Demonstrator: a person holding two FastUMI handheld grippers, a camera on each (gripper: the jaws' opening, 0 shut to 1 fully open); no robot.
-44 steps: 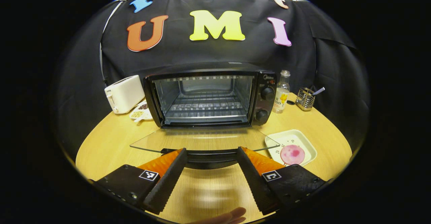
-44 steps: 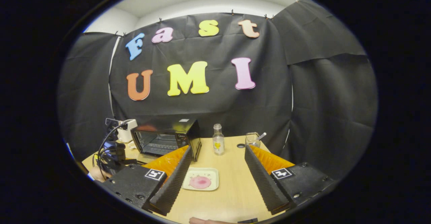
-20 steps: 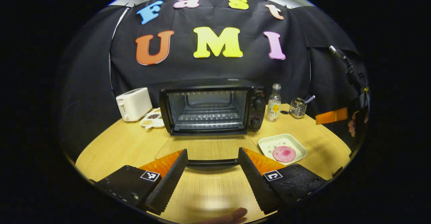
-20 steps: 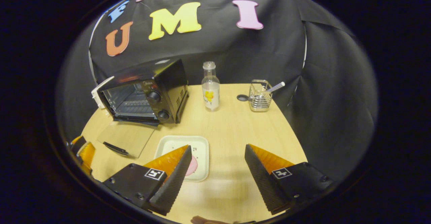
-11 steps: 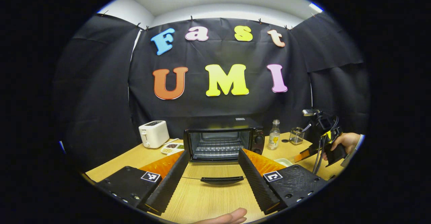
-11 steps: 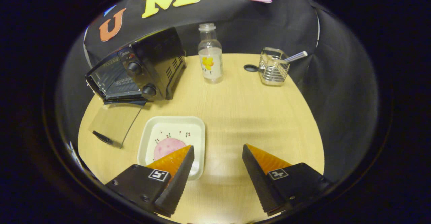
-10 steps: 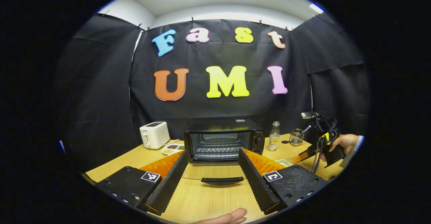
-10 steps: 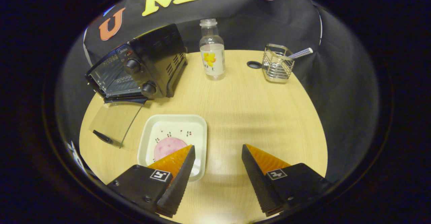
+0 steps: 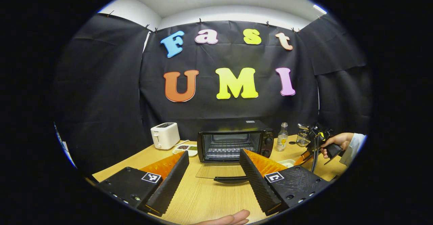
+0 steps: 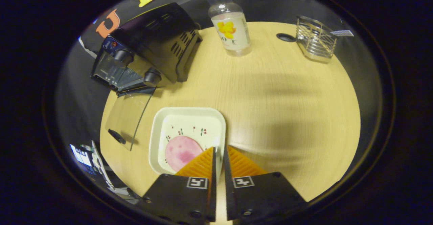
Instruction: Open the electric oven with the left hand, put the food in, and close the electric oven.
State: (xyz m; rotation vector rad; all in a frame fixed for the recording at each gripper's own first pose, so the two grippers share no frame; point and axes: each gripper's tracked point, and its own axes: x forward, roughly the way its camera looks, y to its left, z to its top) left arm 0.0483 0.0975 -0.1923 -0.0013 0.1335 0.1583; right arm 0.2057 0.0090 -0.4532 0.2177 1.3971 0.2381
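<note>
Oven (image 9: 235, 140) stands at the back of the wooden desk (image 9: 209, 198) with its glass door (image 9: 220, 171) folded flat down and the wire rack bare inside. In the left gripper view the left claw (image 9: 212, 177) is released, its fingers spread wide and held back from the door's black handle (image 9: 231, 179), gripping nothing. That view also takes in a white toaster (image 9: 165, 135) and a small dish of snacks (image 9: 186, 148) left of the oven, a bottle (image 9: 281, 137) to its right, and farther right a hand (image 9: 333, 141) holding the right claw low over the desk.

The right gripper view looks steeply down and gives what the other cannot: the square white plate (image 10: 159, 130) with the round pink slice of food (image 10: 182, 152) lying on it, just in front of the open door (image 10: 127, 118). The right claw (image 10: 218, 157) is clenched on the plate's near right rim, one finger inside the plate beside the slice and one outside. Beyond sit the oven (image 10: 149, 47), the bottle (image 10: 230, 23) and a wire basket (image 10: 315, 39).
</note>
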